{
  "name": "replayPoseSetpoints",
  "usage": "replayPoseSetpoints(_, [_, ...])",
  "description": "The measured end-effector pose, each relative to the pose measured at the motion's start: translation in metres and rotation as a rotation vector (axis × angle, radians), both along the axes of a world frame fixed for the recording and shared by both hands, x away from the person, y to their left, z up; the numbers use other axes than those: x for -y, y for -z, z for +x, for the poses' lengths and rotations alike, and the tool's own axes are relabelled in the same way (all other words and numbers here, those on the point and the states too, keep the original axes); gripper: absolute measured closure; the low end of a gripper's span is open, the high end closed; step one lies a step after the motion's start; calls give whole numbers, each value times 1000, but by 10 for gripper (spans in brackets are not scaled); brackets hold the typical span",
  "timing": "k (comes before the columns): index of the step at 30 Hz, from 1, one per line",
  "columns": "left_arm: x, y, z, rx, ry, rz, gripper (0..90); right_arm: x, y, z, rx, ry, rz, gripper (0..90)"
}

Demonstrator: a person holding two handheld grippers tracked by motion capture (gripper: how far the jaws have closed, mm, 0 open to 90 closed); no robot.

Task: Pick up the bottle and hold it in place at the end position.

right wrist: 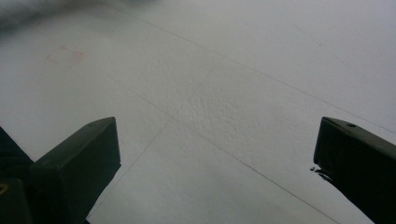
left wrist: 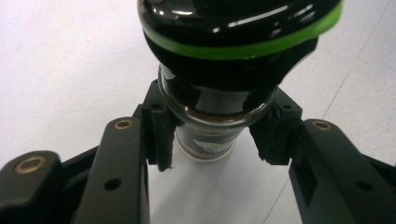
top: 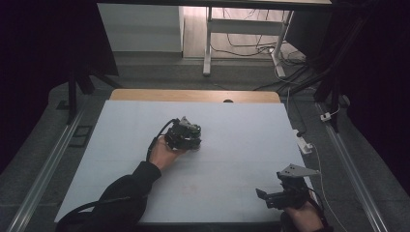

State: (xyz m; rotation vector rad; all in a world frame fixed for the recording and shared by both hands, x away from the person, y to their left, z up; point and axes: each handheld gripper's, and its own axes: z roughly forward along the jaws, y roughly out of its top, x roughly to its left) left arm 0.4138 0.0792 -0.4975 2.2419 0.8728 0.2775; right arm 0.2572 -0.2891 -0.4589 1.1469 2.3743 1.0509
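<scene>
1. Your left gripper [top: 189, 138], near the middle of the white table [top: 121, 159], has its jaws pinched on the neck of a dark glass jar [left wrist: 217, 109] with a black, green-banded lid [left wrist: 238, 28].
2. The jar stands well clear of every table edge, with open white surface on all sides.
3. Your right gripper [top: 270, 195] hovers low near the table's front right corner, jaws spread wide over bare surface, close to the front edge.
</scene>
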Motion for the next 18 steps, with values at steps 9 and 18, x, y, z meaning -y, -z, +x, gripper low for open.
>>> replayPoseSetpoints(9, [0,5,-3,32,1,-11,539,0,0,0,-1,-1,-2,4])
replayPoseSetpoints(18, [0,5,-3,34,5,-11,541,0,0,-1,0,-3,-3,4])
